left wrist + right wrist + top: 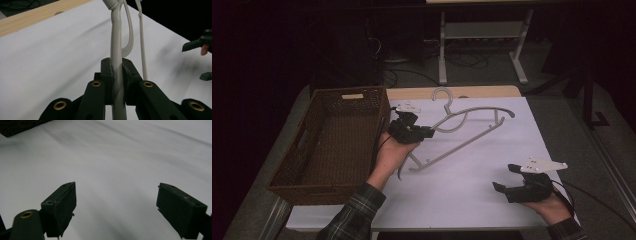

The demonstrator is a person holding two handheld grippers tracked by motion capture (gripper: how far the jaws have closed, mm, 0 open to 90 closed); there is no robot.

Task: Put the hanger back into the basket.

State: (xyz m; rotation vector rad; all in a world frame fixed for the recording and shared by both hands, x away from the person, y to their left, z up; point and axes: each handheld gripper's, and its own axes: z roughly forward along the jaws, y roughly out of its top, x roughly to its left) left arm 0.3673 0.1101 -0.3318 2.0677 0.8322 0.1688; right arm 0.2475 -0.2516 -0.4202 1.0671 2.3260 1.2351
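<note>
A pale grey plastic coat hanger (462, 131) is held above the white-covered table (492, 200), nearer the left edge than the right. It is clamped by the left gripper (428, 132), whose black jaws are closed tightly on one thin arm of the hanger, seen pinched between the pads in the left gripper view (117, 75). The hanger is tilted, with its hook (443, 97) pointing toward the far edge of the table and its lower end (412, 169) hanging close to the cloth, just beside the left hand (393, 152).

A brown wicker basket (307, 165) stands along the left edge of the table, apparently holding nothing. The right gripper (506, 178) is seen near the front right corner, well apart from the hanger, its jaws spread wide with nothing between them.

Several risks can be judged from this. The hanger is gripped far from its middle, so it may pivot or slip within the jaws under its own weight. If it is swung toward the basket, the long bar or the hook could catch on the woven rim and be knocked loose. The low end may also drag on the cloth, though whether it already touches cannot be told in the dim high view.
</note>
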